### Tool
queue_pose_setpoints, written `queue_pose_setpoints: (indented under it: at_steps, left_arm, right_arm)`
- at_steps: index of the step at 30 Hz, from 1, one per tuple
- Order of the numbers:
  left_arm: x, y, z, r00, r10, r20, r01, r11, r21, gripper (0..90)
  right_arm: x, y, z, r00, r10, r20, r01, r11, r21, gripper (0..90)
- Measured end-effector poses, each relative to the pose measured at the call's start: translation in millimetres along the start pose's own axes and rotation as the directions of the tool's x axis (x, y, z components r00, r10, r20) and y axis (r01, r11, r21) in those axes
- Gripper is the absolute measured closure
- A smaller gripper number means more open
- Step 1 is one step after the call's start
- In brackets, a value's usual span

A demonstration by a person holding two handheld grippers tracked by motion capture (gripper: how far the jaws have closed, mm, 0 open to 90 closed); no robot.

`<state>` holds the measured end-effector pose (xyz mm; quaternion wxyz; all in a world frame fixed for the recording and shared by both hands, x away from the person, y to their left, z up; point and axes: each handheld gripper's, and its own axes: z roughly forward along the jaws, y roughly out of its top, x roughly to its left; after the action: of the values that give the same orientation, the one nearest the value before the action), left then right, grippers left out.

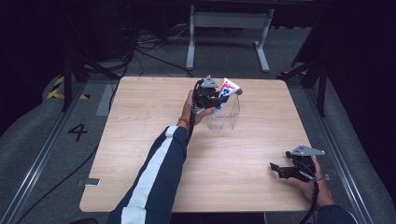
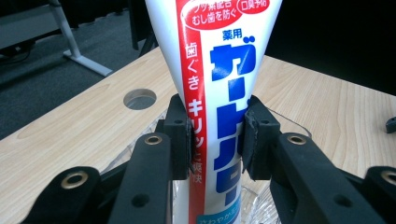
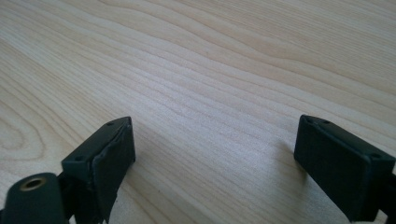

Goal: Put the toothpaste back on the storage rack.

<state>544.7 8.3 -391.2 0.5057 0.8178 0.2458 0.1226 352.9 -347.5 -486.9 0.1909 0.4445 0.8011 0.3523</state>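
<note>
A white toothpaste tube (image 1: 228, 89) with red and blue print is held tilted over a clear plastic box (image 1: 226, 115) near the table's far middle. My left gripper (image 1: 211, 98) is shut on the tube. In the left gripper view both black pads (image 2: 180, 135) press the tube (image 2: 219, 93) at its middle, with the clear box (image 2: 254, 205) just below. My right gripper (image 1: 276, 169) rests low at the table's near right, open. In the right gripper view its fingers (image 3: 105, 156) stand wide apart over bare wood with nothing between them.
The light wooden table (image 1: 140, 140) has a round cable hole (image 2: 140, 99) seen in the left gripper view. A white desk frame (image 1: 229, 28) stands on the floor beyond the far edge. Cables and dark stands lie around the table.
</note>
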Motion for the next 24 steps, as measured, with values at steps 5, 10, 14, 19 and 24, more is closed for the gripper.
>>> queue_pose_setpoints:
  at_steps: [5,10,14,19,24]
  left_arm:
    - [-1.3,-5.8,3.7,1.0000,-0.005,-0.006,0.005,0.9999,0.014,68.2]
    - [-3.3,-11.4,9.5,1.0000,0.003,-0.007,-0.002,0.9988,0.048,68.0]
    - [-4.6,-14.9,12.9,0.9999,0.007,-0.015,-0.006,0.9977,0.067,67.7]
    - [-5.3,-18.9,14.8,0.9998,0.007,-0.021,-0.005,0.9966,0.083,67.5]
    - [-5.8,-22.0,16.8,0.9997,0.011,-0.023,-0.009,0.9940,0.109,67.2]
  right_arm:
    - [0.0,0.0,0.0,1.0000,0.000,0.000,0.000,1.000,0.000,12.5]
    - [-0.2,0.0,0.1,1.0000,-0.002,0.001,0.002,1.000,-0.001,12.5]
    - [0.0,0.0,0.0,1.0000,0.001,0.000,-0.001,1.000,0.000,12.5]
    - [0.1,0.1,-0.1,1.0000,0.003,-0.001,-0.003,1.000,0.001,12.5]
    - [0.2,0.1,-0.1,1.0000,0.003,-0.001,-0.003,1.000,0.001,12.5]
